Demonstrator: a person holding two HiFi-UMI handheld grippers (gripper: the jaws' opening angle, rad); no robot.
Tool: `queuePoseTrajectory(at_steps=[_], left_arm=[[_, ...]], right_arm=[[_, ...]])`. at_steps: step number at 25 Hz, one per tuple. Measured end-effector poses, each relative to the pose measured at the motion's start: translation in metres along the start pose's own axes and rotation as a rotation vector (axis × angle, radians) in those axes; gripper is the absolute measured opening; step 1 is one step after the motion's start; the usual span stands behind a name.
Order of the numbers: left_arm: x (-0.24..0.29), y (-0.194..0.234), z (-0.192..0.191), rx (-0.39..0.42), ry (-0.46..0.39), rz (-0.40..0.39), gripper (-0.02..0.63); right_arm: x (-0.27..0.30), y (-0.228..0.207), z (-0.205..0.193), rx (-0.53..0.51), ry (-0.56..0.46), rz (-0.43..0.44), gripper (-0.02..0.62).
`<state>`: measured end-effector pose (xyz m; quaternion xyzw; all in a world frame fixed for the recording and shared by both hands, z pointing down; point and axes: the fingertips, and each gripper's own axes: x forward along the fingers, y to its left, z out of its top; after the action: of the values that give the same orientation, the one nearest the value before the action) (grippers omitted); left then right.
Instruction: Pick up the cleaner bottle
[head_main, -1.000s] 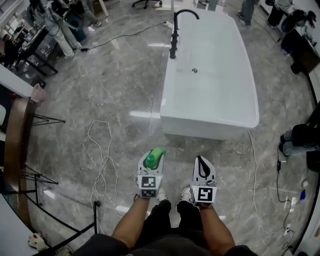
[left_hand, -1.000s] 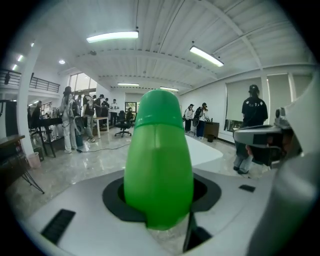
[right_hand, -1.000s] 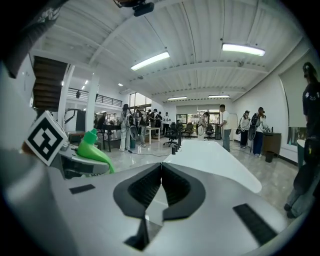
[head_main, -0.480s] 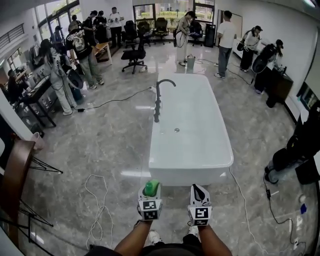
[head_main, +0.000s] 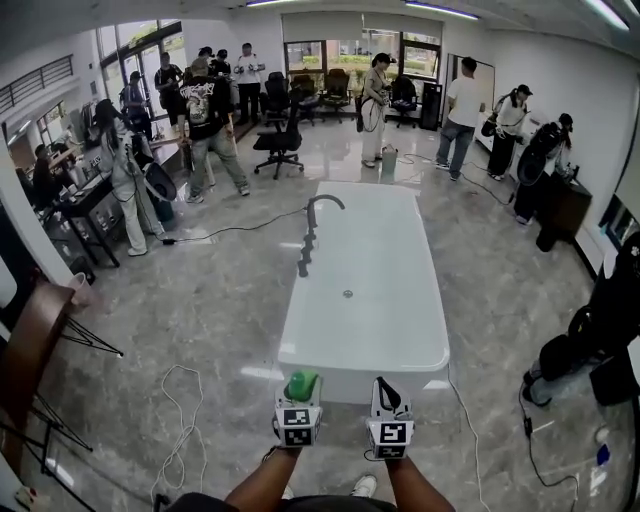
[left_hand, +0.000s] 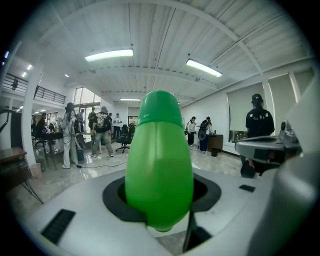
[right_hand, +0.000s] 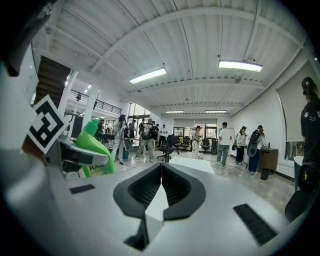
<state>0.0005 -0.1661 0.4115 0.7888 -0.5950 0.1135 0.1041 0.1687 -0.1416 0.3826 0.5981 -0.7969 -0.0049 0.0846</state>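
The left gripper (head_main: 299, 398) stays clamped on the green cleaner bottle (left_hand: 159, 160) at lower centre. Beside it, the right gripper (head_main: 386, 392) is pinched shut, empty. The white bathtub (head_main: 372, 300) has shifted from upper right to centre.

green cleaner bottle (left_hand: 159, 160), white bathtub (head_main: 400, 330), grey marbled floor (head_main: 220, 300), seemingly black faucet (head_main: 308, 238)

We've got the bathtub (head_main: 365, 300) straight ahead of us, faucet (head_main: 310, 230) on its left side, people (head_main: 210, 110) standing behind it. The cleaner bottle (head_main: 301, 384) sits in our left gripper (head_main: 299, 398), with the right gripper (head_main: 383, 392) just beside it.
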Motion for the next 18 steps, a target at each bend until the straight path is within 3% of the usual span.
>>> queuePoseTrajectory(at_steps=[8,14,18], left_arm=[[0.013,-0.04,0.011,-0.025,-0.02,0.054,0.187],[0.015,-0.048,0.022,0.002,-0.019,0.024,0.187],[0.019,-0.045,0.029,0.027,-0.019,0.002,0.187]], right_arm=[[-0.008,-0.056,0.014,-0.04,-0.049,0.035,0.017],[-0.003,-0.061,0.014,-0.036,-0.052,0.019,0.017],[-0.001,-0.053,0.036,-0.049,-0.078,0.016,0.017]])
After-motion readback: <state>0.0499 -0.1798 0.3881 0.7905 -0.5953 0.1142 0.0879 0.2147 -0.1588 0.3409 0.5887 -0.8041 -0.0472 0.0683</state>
